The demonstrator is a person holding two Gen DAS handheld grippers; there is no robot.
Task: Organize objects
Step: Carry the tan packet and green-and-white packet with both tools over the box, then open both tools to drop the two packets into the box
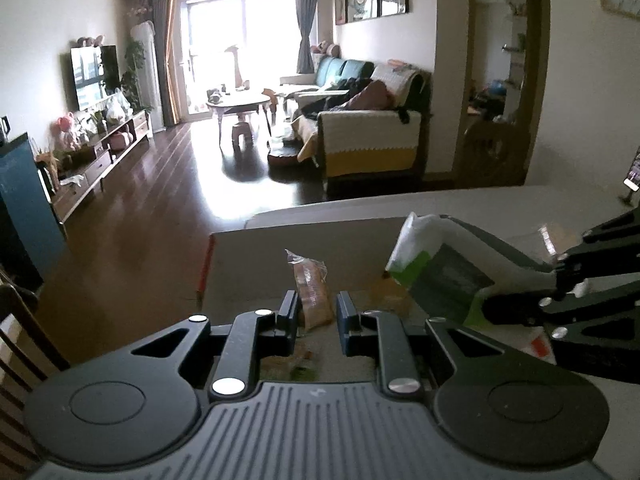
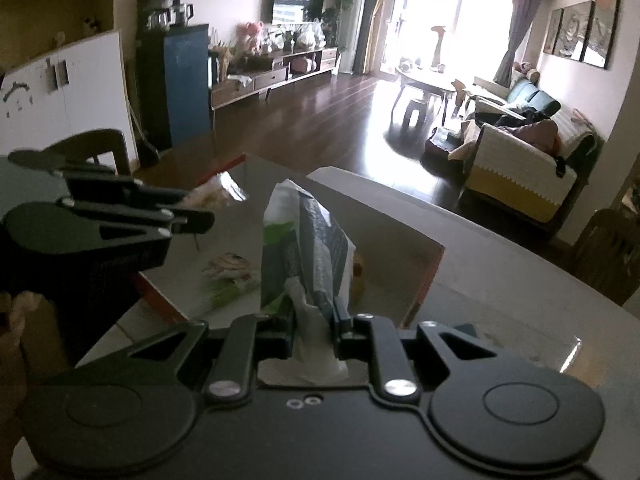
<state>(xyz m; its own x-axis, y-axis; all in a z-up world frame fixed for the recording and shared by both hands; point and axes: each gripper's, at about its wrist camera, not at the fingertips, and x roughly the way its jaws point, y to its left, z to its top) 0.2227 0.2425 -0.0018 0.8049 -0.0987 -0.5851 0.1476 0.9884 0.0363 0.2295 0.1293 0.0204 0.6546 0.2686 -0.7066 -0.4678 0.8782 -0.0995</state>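
Snack packet [image 1: 314, 294] clamped in left claw [image 1: 314, 310]; green-white bag [image 2: 304, 248] clamped in right claw [image 2: 314, 314].

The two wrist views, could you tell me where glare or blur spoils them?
Left wrist view: the balcony window is blown out, its glare spreading over the floor; the wrapped snack at the left gripper stays sharp. Right wrist view: same washed-out window, and the left gripper is motion-blurred; the green-and-white bag in the right gripper is clearer.

pouch [image 2: 308, 240] print: blurred, unreadable | box [image 2: 400, 216] floor: partly hidden by pouch
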